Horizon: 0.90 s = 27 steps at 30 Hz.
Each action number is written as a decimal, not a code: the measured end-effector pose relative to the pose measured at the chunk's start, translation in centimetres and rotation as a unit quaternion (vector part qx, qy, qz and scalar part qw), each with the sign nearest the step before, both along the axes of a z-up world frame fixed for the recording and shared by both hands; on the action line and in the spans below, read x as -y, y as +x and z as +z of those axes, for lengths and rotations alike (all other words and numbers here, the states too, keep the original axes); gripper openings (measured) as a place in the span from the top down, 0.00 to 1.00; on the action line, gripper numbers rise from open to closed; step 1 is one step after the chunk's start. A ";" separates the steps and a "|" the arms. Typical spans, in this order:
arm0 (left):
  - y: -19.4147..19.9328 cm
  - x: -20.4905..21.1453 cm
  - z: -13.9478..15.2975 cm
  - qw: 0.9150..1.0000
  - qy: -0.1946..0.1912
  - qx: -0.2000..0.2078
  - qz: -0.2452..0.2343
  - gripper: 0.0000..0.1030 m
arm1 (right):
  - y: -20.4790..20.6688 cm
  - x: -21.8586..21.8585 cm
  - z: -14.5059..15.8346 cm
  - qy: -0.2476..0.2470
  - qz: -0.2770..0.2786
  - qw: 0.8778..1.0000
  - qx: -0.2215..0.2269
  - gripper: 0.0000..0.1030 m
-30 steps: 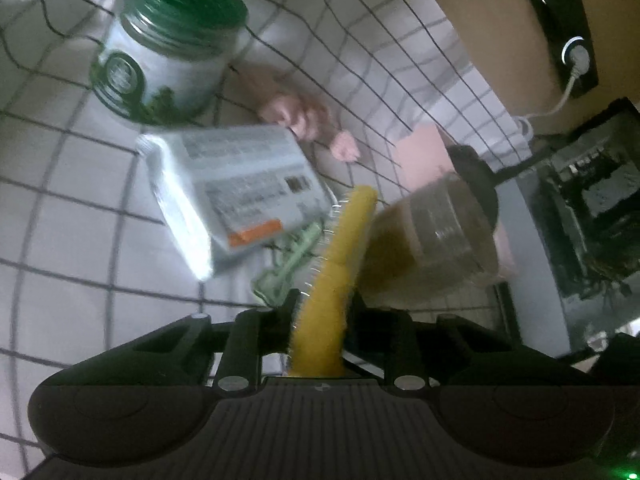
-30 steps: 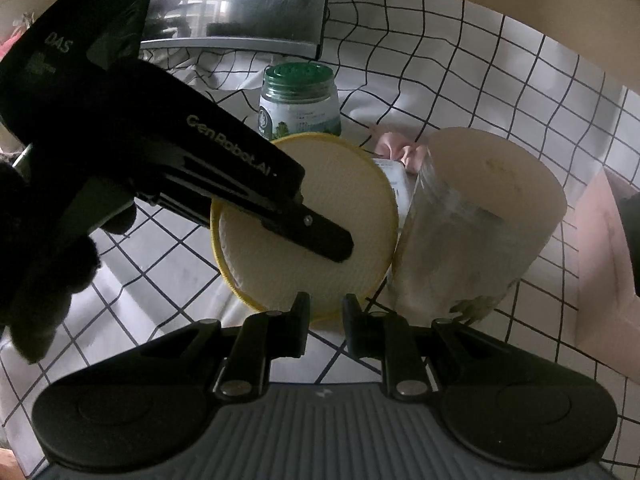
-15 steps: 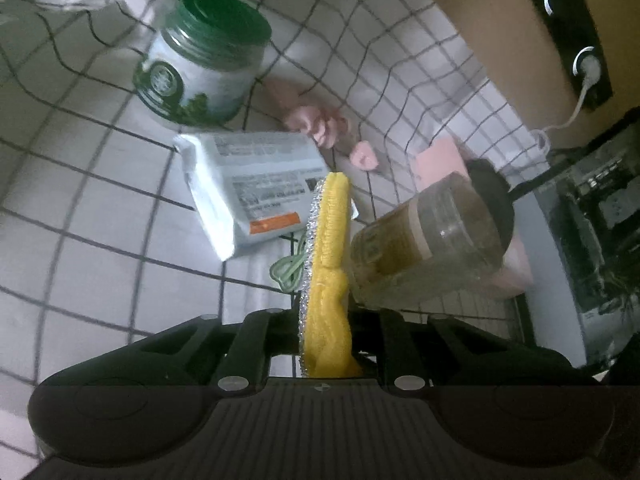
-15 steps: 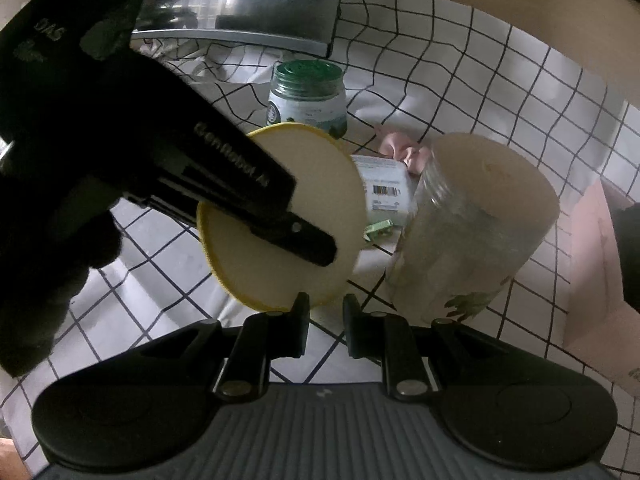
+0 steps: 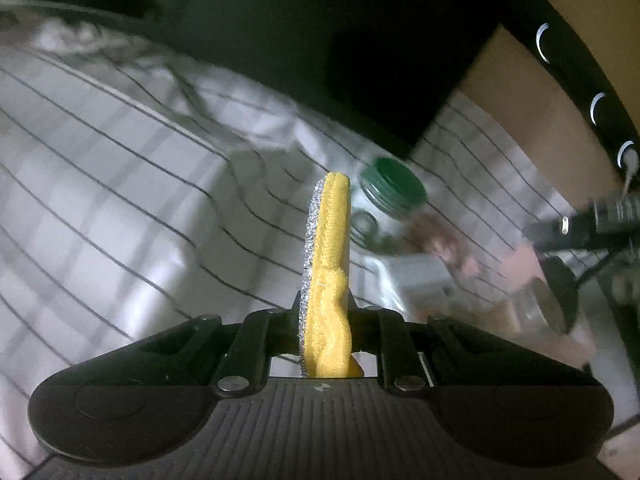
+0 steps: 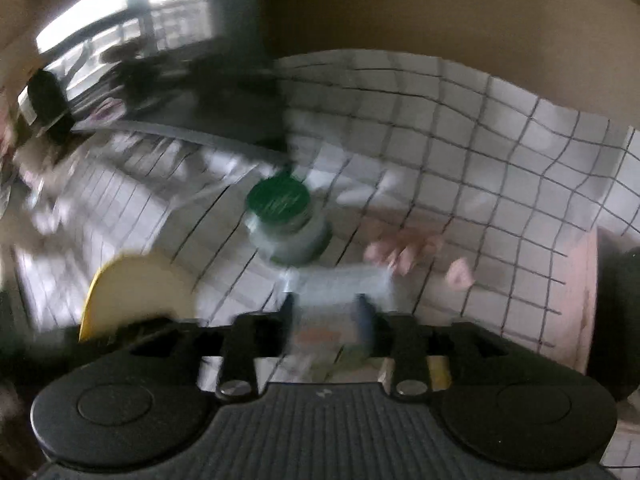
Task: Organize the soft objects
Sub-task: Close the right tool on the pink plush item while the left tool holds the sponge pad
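My left gripper [image 5: 324,304] is shut on a round yellow scrub pad [image 5: 326,248] with a silver face, held on edge above the checked cloth. The same pad [image 6: 136,284] shows at the lower left of the right wrist view. My right gripper [image 6: 326,304] hangs over the cloth with its jaws opening and nothing pressed between them. A white packet [image 6: 340,280] lies on the cloth beyond its fingertips. A crumpled pink soft thing [image 6: 404,248] lies right of the packet, behind which a green-lidded jar [image 6: 286,216] stands. Both views are blurred.
In the left wrist view the green-lidded jar [image 5: 390,192], the white packet [image 5: 420,276] and a glass jar [image 5: 548,304] sit to the right. A pink box [image 6: 576,300] stands at the right edge. A dark slab [image 6: 208,96] lies at the back.
My left gripper has lifted the yellow pad and swung it left, away from the packet and jars. My right gripper has risen, its jaws have widened, and the glass jar has left its view.
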State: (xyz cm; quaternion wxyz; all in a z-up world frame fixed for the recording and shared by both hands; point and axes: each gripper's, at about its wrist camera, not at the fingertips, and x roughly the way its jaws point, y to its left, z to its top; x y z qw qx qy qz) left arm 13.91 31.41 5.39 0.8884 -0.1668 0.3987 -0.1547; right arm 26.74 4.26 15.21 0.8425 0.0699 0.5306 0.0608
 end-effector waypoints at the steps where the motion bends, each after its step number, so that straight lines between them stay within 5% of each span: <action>1: -0.1 -0.4 0.2 1.000 0.004 0.009 0.005 0.83 | 2.1 0.6 0.0 0.002 -0.007 1.000 -0.019 0.41; 5: -1.0 -1.4 0.9 0.999 0.028 0.035 0.020 0.83 | 7.6 0.4 -2.4 -0.066 0.008 0.995 -0.076 0.41; 10: -1.9 -2.8 0.5 0.999 0.027 0.029 0.029 0.83 | 11.8 0.4 -7.6 -0.069 -0.013 0.986 -0.153 0.41; 13: -2.2 -3.5 0.1 0.999 0.025 0.020 0.037 0.83 | 13.2 0.4 -10.7 -0.115 -0.022 0.975 -0.187 0.41; 18: -2.5 -4.5 -0.6 0.998 0.029 0.009 0.050 0.83 | 15.0 1.5 -13.3 -0.098 -0.042 0.970 -0.219 0.41; 20: -2.6 -4.7 -0.7 0.998 0.028 0.007 0.053 0.83 | 14.7 1.2 -13.3 -0.101 -0.029 0.972 -0.212 0.49; 22: -2.5 -4.8 -0.6 0.998 0.031 0.006 0.055 0.83 | 13.9 0.5 -12.5 -0.105 -0.001 0.974 -0.199 0.78; 25: -2.0 -4.7 0.1 0.997 0.042 0.013 0.060 0.83 | 12.2 0.1 -10.2 -0.088 0.014 0.980 -0.178 0.96; 27: -1.2 -4.9 1.1 0.996 0.052 0.023 0.068 0.83 | 10.8 -0.1 -8.2 -0.084 0.023 0.984 -0.157 0.96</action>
